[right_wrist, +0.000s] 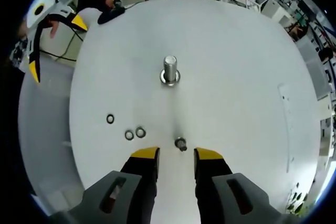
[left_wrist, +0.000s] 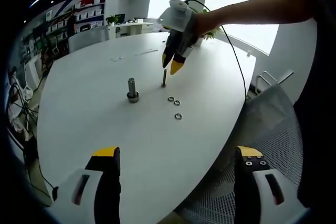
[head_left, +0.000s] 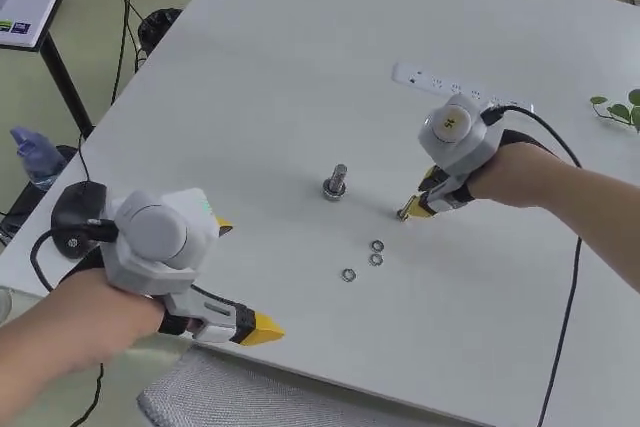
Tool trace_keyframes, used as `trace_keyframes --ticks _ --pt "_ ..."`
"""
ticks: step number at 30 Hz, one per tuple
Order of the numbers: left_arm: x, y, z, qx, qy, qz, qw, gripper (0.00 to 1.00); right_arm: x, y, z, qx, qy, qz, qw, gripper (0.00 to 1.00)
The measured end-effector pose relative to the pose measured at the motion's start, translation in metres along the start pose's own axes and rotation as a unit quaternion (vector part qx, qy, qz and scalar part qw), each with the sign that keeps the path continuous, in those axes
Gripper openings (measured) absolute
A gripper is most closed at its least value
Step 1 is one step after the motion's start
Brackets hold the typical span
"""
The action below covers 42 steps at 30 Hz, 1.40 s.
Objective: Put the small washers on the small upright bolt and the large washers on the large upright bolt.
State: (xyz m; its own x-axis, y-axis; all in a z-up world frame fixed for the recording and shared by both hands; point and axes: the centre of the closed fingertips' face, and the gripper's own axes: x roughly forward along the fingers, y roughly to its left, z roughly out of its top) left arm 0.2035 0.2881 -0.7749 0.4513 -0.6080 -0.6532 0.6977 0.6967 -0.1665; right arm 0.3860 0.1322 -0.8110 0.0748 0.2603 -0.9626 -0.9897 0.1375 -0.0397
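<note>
because the right tongs (right_wrist: 177, 153) hang with their jaws a little apart and nothing between them, tips right at the small bolt (right_wrist: 180, 143), the nearest risk is a knock: that bolt seems to stand free on the table (head_left: 250, 67), and a brush from either tip as the hand swings toward the washers (head_left: 377, 245) would likely tip or skid it. in the head view it stands at 4 o'clock from the big bolt (head_left: 335, 183), and the three loose washers lie flat at 7 o'clock from it, near but not touching it. two of them lie just beside each other, so a pinch at one may shove its neighbour; all are thin and flat on a smooth top, so i judge the jaws could slip and flick one away. whether they are the small size i cannot tell, and a wrong guess puts them on the wrong bolt. the big bolt has a ring (right_wrist: 169, 78) at its foot, washer or head i cannot tell. the left tongs (left_wrist: 176, 153) are spread wide and empty at 7 o'clock of the table, well clear.
</note>
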Motion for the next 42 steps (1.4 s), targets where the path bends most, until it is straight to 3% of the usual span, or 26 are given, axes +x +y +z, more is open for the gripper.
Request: trace_keyframes --ticks 8,15,30,42 --pt "-0.002 -0.001 0.001 0.004 -0.004 -0.002 1.0000 0.90 -0.005 0.011 0.003 -0.001 -0.003 0.001 1.0000 0.28" --pt "-0.002 -0.003 -0.003 0.006 0.000 -0.006 1.0000 0.89 0.003 0.017 0.002 -0.006 -0.004 0.006 1.0000 0.27" --pt "-0.001 -0.001 -0.003 0.008 -0.001 -0.010 0.9999 0.88 0.018 0.047 0.002 0.010 -0.005 0.020 0.9997 0.27" --pt "-0.003 0.000 -0.008 0.002 -0.003 -0.012 0.9999 0.87 0.034 0.051 0.004 0.025 -0.005 0.022 0.9994 0.26"
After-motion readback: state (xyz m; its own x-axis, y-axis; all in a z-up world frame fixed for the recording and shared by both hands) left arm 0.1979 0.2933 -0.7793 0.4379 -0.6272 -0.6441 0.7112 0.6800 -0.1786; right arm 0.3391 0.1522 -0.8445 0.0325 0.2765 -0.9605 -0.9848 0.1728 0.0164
